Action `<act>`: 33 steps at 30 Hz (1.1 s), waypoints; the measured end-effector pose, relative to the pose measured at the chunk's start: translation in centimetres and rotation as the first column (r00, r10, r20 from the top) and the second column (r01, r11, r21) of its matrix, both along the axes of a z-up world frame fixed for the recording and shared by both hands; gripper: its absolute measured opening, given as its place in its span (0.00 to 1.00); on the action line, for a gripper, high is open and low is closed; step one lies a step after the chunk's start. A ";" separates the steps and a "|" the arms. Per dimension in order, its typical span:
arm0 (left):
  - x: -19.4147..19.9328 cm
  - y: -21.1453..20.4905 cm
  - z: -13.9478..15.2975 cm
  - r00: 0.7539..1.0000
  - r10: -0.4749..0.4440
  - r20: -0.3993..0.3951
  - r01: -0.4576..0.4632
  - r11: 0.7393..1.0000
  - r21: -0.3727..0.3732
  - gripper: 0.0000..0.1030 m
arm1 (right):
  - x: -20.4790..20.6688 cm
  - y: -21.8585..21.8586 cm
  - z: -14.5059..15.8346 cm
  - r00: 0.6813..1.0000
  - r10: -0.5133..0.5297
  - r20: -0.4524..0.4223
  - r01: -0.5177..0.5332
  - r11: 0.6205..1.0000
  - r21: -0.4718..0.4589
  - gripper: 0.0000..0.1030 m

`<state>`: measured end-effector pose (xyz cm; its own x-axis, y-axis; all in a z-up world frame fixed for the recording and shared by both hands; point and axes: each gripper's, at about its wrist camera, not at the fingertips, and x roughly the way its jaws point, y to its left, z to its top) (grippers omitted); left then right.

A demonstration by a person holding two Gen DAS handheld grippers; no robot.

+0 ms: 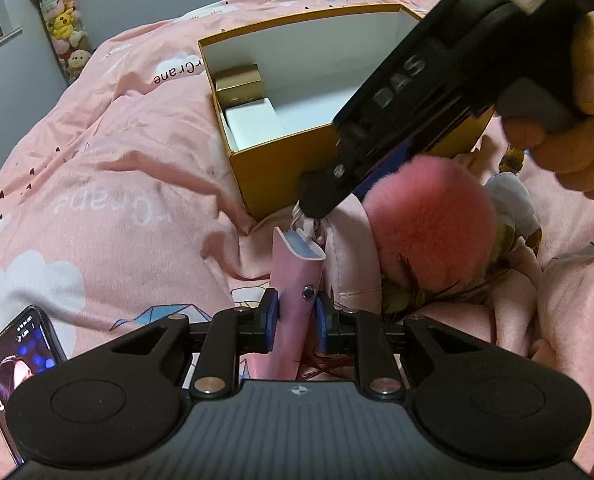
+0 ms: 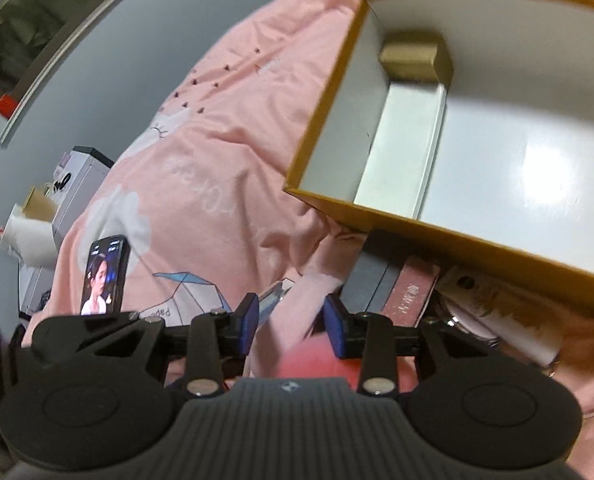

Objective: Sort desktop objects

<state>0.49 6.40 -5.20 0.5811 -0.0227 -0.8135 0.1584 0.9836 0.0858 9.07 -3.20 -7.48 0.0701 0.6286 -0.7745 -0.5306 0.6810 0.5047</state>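
Observation:
My left gripper (image 1: 295,318) is shut on a pink leather strap (image 1: 295,280) whose top ends in a flap with a blue lining. A pink fluffy pompom (image 1: 429,220) lies just right of it on the pink bedspread. My right gripper (image 1: 317,200) comes in from the upper right, its tips at the strap's metal ring beside the pompom. In the right wrist view its jaws (image 2: 291,322) stand apart with pink fabric and a blurred pink shape between them. The yellow open box (image 1: 281,160) stands behind and also shows in the right wrist view (image 2: 325,136).
Inside the box are a gold small box (image 1: 239,80) and a white box (image 1: 253,122). A phone (image 1: 17,364) with a lit screen lies at the left. A doll (image 1: 513,200) lies right of the pompom. Flat boxes and a tube (image 2: 497,312) lie under the box edge.

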 end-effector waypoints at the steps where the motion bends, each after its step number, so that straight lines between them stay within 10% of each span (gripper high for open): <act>1: 0.0 0.0 0.0 1.000 -0.001 0.000 0.001 1.000 0.001 0.21 | 0.1 0.1 -0.2 1.000 -0.001 -0.014 0.000 1.000 -0.006 0.38; 11: -0.3 0.4 1.1 0.999 0.007 0.036 -0.007 1.000 -0.005 0.20 | -1.2 -0.7 0.2 1.000 -0.012 -0.001 0.012 0.999 0.050 0.27; 33: 5.1 1.9 11.3 0.941 0.061 0.334 -0.008 0.987 -0.160 0.19 | 1.9 -5.5 11.6 0.951 -0.158 0.266 0.081 0.957 0.280 0.21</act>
<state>5.54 8.26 6.05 0.8227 -0.1068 -0.5583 0.1124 0.9934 -0.0245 10.99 -8.71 4.15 0.3489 0.7798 -0.5197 -0.5999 0.6119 0.5154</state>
